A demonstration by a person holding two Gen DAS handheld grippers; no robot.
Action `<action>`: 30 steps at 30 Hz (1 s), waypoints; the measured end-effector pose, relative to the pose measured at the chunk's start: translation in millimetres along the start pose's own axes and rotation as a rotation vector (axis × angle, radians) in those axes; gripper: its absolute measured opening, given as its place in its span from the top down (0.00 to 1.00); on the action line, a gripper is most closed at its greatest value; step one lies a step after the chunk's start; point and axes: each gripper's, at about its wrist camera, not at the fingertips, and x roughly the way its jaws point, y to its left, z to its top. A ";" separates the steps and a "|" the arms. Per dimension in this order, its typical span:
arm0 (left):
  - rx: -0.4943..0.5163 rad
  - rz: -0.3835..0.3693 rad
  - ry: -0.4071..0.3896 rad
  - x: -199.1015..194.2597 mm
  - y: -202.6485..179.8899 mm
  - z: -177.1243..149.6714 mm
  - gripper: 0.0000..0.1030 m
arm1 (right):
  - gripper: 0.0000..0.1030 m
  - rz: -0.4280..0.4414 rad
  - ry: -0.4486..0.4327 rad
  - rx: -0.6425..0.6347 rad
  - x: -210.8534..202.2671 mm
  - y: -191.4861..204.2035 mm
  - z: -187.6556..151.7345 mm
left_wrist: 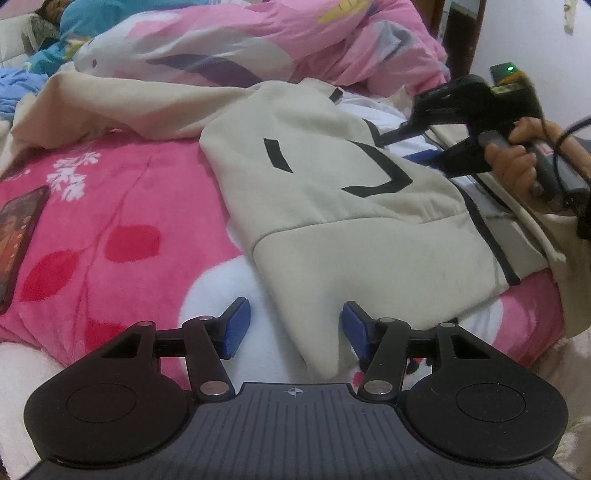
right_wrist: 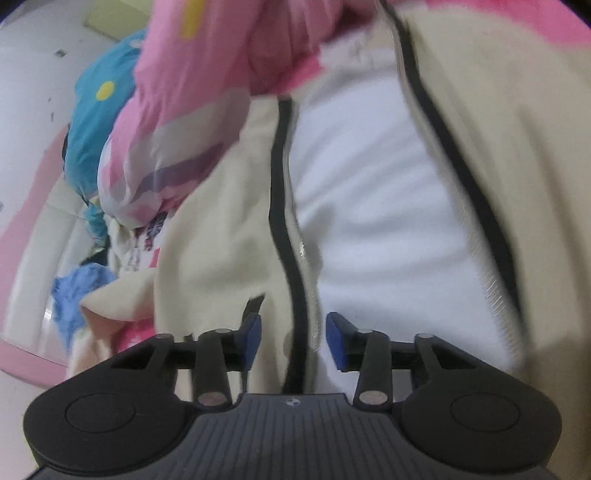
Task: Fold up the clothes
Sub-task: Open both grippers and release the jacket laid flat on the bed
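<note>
**Both grippers open over a cream jacket on the bed**

The left gripper [left_wrist: 294, 328] has its blue-padded fingers [left_wrist: 236, 328] spread apart, holding nothing. Between them lies the near corner of the cream jacket [left_wrist: 332, 192], its hem pointing toward the camera. The jacket lies on a pink fleece blanket [left_wrist: 122, 206] with red leaf and white flower patterns; black marks are printed on its upper panel, and a black zipper band runs along its right edge. A cream sleeve stretches away to the far left.

To the right in the left wrist view, the right gripper [left_wrist: 397, 134] reaches in over the far right part of the jacket, held by a hand [left_wrist: 517, 158] with a cable trailing beside it. In the right wrist view, the right gripper [right_wrist: 293, 341] also stands with its pads [right_wrist: 338, 339] apart; a black zipper band [right_wrist: 291, 258] of the jacket [right_wrist: 221, 240] runs up between them, with white lining to the right and cream fabric to the left. This view is blurred, so whether the pads touch the cloth cannot be told.

On the left of the blanket lies a phone [left_wrist: 20, 236] with a dark screen. Beyond the jacket is a heaped pink patterned quilt [left_wrist: 258, 40], and at the far left a blue cloth [left_wrist: 18, 88] and teal bedding [left_wrist: 96, 18].
</note>
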 end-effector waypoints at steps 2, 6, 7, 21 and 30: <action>0.001 -0.006 -0.008 0.0 1.3 -1.8 0.45 | 0.74 0.003 -0.003 0.019 2.8 -2.6 -1.0; 0.008 -0.024 -0.009 0.2 4.0 -2.4 0.45 | 0.74 -0.001 -0.050 0.067 2.5 -7.8 8.4; 0.009 -0.026 -0.010 0.2 4.0 -2.6 0.45 | 0.72 -0.003 -0.071 0.066 2.0 -6.9 12.1; 0.023 -0.030 -0.027 0.5 3.7 -5.9 0.43 | 0.86 -0.147 -0.225 -0.309 16.9 49.0 32.1; 0.059 -0.041 -0.028 -0.6 3.6 -8.3 0.42 | 0.64 -0.295 -0.091 -0.421 41.1 47.4 47.2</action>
